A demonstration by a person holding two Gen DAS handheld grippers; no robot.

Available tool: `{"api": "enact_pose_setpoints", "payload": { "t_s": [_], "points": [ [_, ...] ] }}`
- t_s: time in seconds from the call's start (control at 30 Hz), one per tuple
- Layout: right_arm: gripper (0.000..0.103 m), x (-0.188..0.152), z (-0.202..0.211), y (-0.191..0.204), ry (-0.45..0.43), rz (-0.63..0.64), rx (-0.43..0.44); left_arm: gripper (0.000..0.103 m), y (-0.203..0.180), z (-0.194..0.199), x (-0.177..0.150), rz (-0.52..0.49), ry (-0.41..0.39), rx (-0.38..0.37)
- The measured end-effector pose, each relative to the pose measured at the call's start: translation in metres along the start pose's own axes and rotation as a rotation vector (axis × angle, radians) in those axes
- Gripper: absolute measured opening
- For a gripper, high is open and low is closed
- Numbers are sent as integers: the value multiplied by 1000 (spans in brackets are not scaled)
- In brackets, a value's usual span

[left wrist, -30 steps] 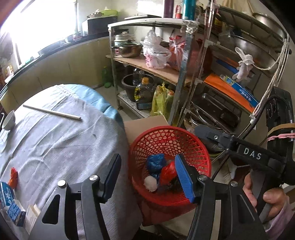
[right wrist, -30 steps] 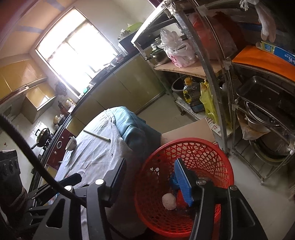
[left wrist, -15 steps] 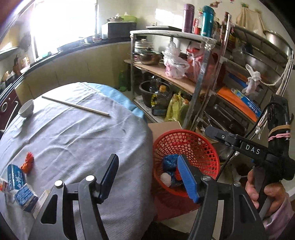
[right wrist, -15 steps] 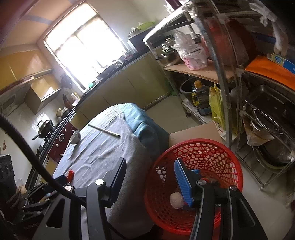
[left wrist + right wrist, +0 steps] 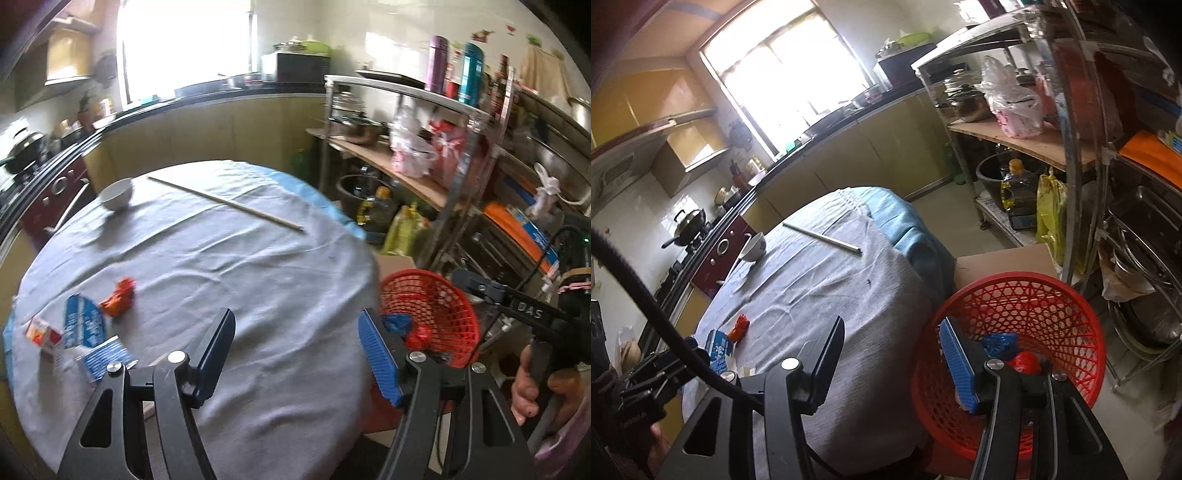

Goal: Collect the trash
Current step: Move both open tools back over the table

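Note:
A red mesh basket [image 5: 436,314] [image 5: 1034,314] stands beside the round table [image 5: 221,266] and holds blue and red wrappers [image 5: 1012,350]. On the table's left lie an orange-red wrapper [image 5: 120,297] [image 5: 739,326], blue-and-white cartons [image 5: 86,325] [image 5: 718,349] and a small red-and-white box [image 5: 42,334]. My left gripper [image 5: 295,332] hovers over the grey cloth with its jaws opening and nothing between them. My right gripper [image 5: 892,343] is open and empty at the table's edge, by the basket. It also shows at the right of the left wrist view.
A white bowl [image 5: 116,194] [image 5: 753,247] and a long pale stick [image 5: 225,203] [image 5: 822,238] lie on the far side of the table. A metal rack [image 5: 1071,147] of pots, bags and bottles stands right of the basket. A cardboard sheet [image 5: 1001,260] is behind it. A counter runs along the far wall.
Both grippers swung left from above the basket toward the table. The left gripper's jaws spread wider. The trash on the table's left came further into view.

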State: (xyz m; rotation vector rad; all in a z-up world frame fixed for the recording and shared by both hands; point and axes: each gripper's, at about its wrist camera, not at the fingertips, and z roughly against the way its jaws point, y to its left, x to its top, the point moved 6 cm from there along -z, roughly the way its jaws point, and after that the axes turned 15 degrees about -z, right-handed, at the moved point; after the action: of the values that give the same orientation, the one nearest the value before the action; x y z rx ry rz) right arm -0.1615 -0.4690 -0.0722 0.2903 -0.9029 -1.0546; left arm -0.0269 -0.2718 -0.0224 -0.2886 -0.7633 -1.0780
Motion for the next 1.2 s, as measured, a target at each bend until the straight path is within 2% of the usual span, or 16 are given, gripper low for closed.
{"api": "enact_pose_setpoints", "payload": {
  "t_s": [0.37, 0.73, 1.0, 1.2],
  "points": [
    [58, -15, -11, 37, 42, 75, 18, 70, 80, 28, -50, 130, 29, 154],
    [58, -57, -34, 107, 146, 225, 90, 70, 173, 57, -140, 348, 122, 316],
    [58, -118, -61, 172, 289, 367, 175, 70, 190, 59, -164, 400, 126, 319],
    [58, -153, -77, 186, 373, 410, 185, 70, 201, 56, -179, 426, 144, 315]
  ]
}}
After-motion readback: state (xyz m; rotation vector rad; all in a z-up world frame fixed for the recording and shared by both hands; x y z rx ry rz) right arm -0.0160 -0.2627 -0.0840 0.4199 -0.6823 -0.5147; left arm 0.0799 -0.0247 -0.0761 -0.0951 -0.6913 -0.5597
